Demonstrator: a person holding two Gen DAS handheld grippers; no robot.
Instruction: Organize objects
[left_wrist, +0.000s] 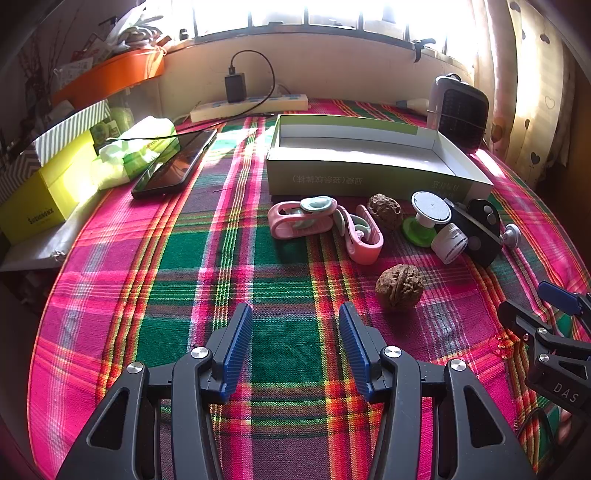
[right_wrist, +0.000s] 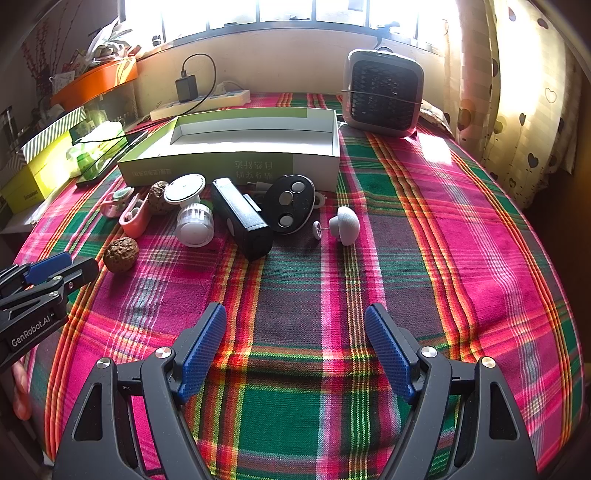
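An open green-and-white box lies on the plaid cloth, with nothing seen inside it. In front of it lie two pink clips, two walnuts, a white disc on a green base, a small white jar, a black rectangular block, a black oval disc and a white mushroom-shaped knob. My left gripper hovers open just short of the near walnut. Further right, my right gripper is open too, over bare cloth.
A phone, a green tissue pack and a yellow box sit at the left. A power strip with a charger lies by the wall. A small fan heater stands at the back right.
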